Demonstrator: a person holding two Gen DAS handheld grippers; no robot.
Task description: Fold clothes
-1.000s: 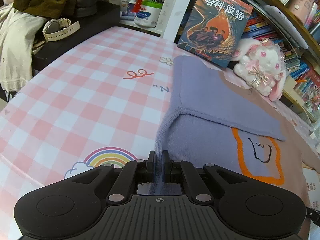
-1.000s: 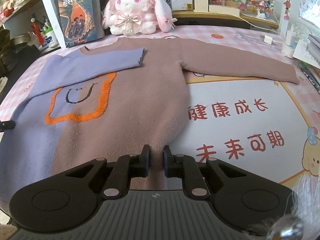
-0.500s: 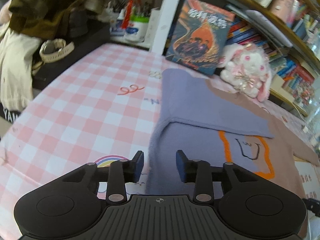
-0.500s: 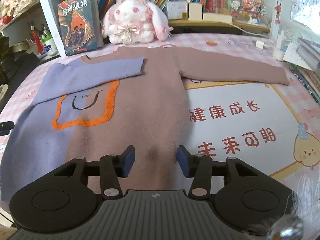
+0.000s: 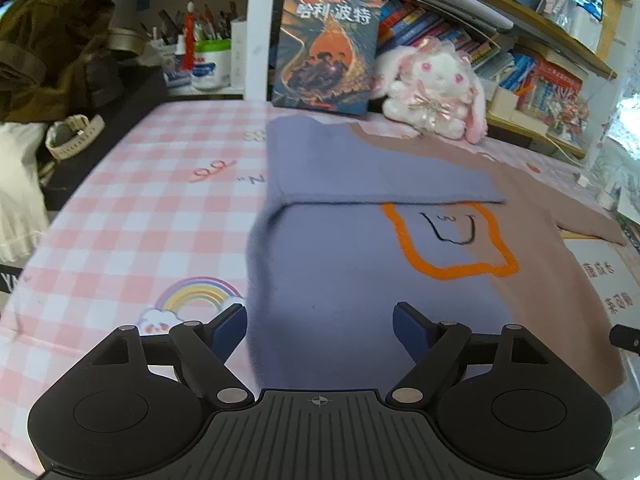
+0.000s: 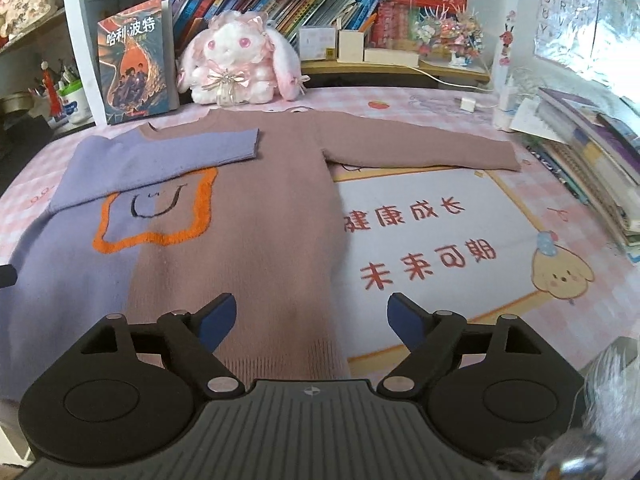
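A: What is the biggest thing we see?

B: We see the surface (image 6: pixel 460 240), covered with a pink checked cloth and a printed mat with red characters. On it the sweater (image 6: pixel 248 240) lies flat, the front side up, its hem toward us and its neck toward the shelf at the back.

A: How is the sweater arranged?

B: One half is purple, the other half is brown. The purple sleeve (image 6: pixel 168 152) is folded across the chest, above an orange outlined patch with a small smile. The brown sleeve (image 6: pixel 420 148) lies stretched out sideways on the mat.

A: And behind it?

B: A book (image 6: pixel 136 64) stands upright against a white post, and a plush rabbit (image 6: pixel 236 68) sits just beside it, near the sweater's neck.

A: What about our claws?

B: The left claw (image 5: pixel 319 326) is above the purple hem corner and its jaws are opening. The cloth is seen between the fingers, but they do not press it. The right claw (image 6: pixel 311 317) is above the brown hem corner, its jaws also opening, released in the same way.
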